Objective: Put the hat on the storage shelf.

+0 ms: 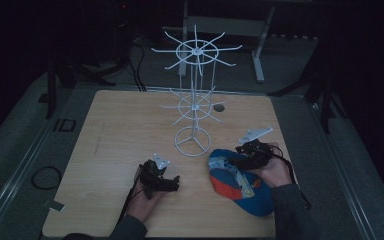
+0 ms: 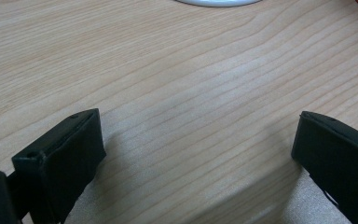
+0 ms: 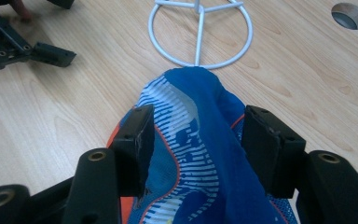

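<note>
Right gripper (image 3: 196, 140) straddled the cap (image 1: 240, 180) at the bench's (image 1: 110, 150) 5 o'clock, jaws apart, pads apparently unpressed. Left gripper (image 2: 198, 154) rested open, empty. Step: grasping; next: clamp, then lift toward the rack (image 1: 195, 100) at 12.

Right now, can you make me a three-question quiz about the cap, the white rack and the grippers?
1. Where is the cap?
A. on a rack hook
B. on the table by the rack's base
C. on the floor

2. How many tiers of hooks has the rack?
A. two
B. five
C. none

3. How are the left gripper jaws?
A. shut on the cap
B. shut on the rack
C. open over bare table

Answers: 1 B, it lies beside the ring base; 2 A, one wheel above another; 3 C, wood shows between them.
</note>
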The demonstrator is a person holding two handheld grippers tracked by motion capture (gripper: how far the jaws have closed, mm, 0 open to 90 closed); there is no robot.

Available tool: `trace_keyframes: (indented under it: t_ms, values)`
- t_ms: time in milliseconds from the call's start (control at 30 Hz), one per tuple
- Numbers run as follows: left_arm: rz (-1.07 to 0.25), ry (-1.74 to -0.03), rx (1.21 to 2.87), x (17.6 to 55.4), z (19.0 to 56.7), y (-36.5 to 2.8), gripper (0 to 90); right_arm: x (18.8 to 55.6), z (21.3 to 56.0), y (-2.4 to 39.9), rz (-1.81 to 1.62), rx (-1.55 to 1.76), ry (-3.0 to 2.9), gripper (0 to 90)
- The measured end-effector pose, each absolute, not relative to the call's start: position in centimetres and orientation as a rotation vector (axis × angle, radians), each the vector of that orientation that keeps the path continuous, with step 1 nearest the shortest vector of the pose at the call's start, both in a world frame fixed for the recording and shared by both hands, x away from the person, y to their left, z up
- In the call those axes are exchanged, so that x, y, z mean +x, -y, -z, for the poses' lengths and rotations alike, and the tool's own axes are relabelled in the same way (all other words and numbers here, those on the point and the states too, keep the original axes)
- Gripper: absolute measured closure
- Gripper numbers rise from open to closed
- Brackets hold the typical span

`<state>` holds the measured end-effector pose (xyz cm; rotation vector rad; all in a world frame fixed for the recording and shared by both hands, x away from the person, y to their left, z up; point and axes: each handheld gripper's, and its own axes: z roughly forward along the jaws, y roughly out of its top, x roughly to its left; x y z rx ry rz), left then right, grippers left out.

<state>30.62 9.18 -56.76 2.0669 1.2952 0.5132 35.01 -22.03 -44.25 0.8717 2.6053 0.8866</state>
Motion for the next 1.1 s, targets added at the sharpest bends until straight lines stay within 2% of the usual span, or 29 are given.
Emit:
trace_keyframes:
  t_ms: [1100]
  values:
    - [-0.514,-1.297,2.065,30.6,56.8,-9.2,2.6,38.1,47.1,21.3,-0.692,0.924,-2.695,36.7]
